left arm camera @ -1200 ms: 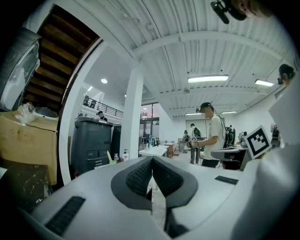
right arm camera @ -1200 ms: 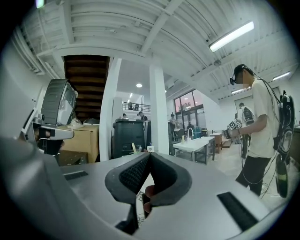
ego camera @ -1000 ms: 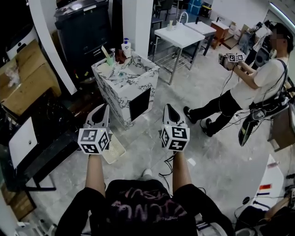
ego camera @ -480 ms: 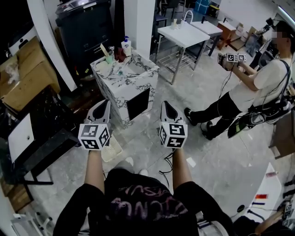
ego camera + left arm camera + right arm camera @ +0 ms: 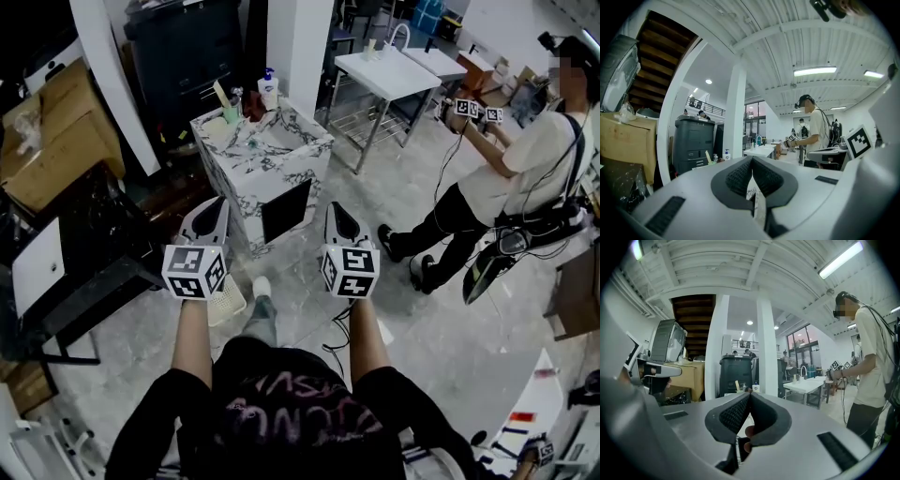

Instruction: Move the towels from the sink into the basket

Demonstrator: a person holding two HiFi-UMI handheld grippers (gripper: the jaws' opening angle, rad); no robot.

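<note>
A person stands over a grey, mottled stone floor [image 5: 441,319] with the left tongs [image 5: 217,202] and right tongs [image 5: 334,208] held out level side by side, each clenched tight with its dark ribbed pads pressed together on nothing. Beyond the tips, at the far middle of the scene, stands the sink [image 5: 298,131], a boxy cabinet clad in white marble with dark veins and a square black opening in its near face. Its shallow basin holds a teal scrap [image 5: 250,143], too small to tell whether it is a towel. On the far rim of the counter stand a white pump bottle [image 5: 270,91] with a blue top and a green cup [image 5: 230,113] with a pale stick leaning out of it. The basket [image 5: 230,302], white plastic with a lattice wall, sits on the floor near the cabinet's left corner, half hidden behind the left tongs' marker cube; what it holds cannot be seen. A tall black bin [image 5: 183,47] and a brown cardboard box [image 5: 42,131] line the far left. A white metal table [image 5: 389,75] with a curved tap stands far right, and another person [image 5: 525,178] in a pale shirt stands at the right.
</note>
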